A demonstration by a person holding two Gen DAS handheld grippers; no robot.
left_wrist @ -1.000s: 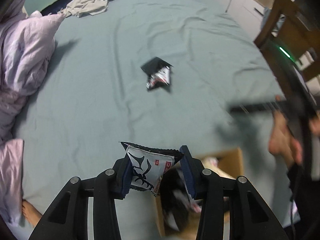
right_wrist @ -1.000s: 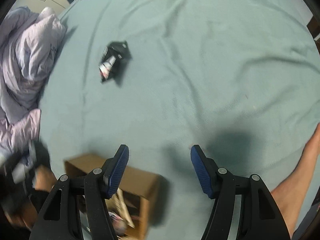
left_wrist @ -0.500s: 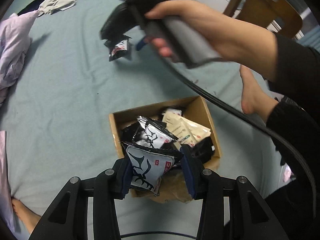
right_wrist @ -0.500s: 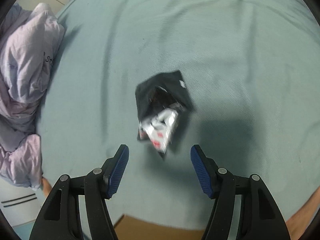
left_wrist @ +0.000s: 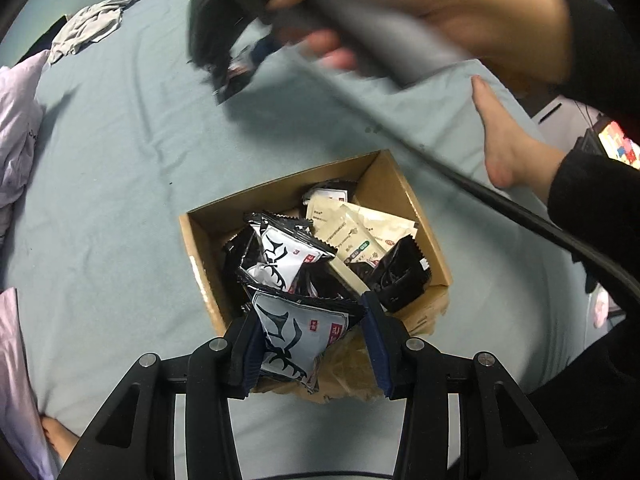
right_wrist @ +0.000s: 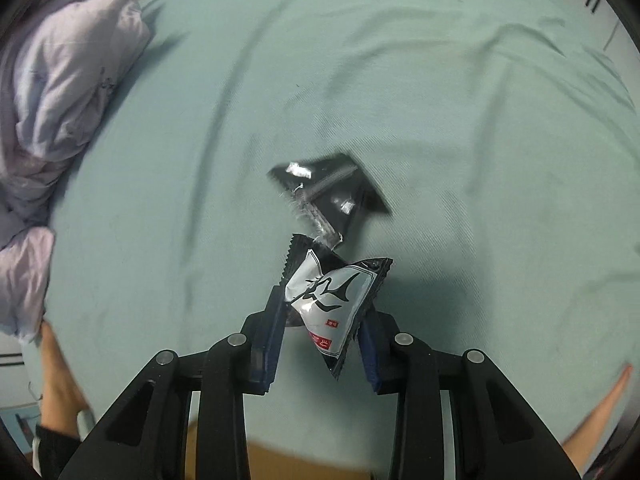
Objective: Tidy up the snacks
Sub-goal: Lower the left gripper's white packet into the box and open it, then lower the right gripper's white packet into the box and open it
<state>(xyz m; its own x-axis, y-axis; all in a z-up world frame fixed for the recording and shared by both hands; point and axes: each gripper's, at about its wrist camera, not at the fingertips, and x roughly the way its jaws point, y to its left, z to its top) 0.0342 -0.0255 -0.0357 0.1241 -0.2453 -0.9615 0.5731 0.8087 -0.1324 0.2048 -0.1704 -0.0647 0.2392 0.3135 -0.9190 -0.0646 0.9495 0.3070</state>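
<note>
My left gripper (left_wrist: 310, 344) is shut on a white-and-black snack packet (left_wrist: 298, 332), held over the near edge of an open cardboard box (left_wrist: 208, 232). The box holds several black, white and beige packets (left_wrist: 280, 256). My right gripper (right_wrist: 322, 334) is shut on a similar silver-and-black snack packet (right_wrist: 334, 292), lifted off the teal bed. A second black packet (right_wrist: 332, 196) lies on the sheet just beyond it. In the left wrist view the right gripper (left_wrist: 224, 48) shows blurred at the top, held by a hand.
A teal bedsheet (right_wrist: 440, 100) covers the bed. A lilac duvet (right_wrist: 60, 92) is piled at the left. Crumpled clothing (left_wrist: 92, 28) lies at the far edge. A bare foot (left_wrist: 504, 144) rests right of the box. The box's edge (right_wrist: 300, 460) shows at the bottom of the right wrist view.
My right gripper closed on a snack packet and raised it; before it was open above it. My left gripper moved over the box, still holding its packet.
</note>
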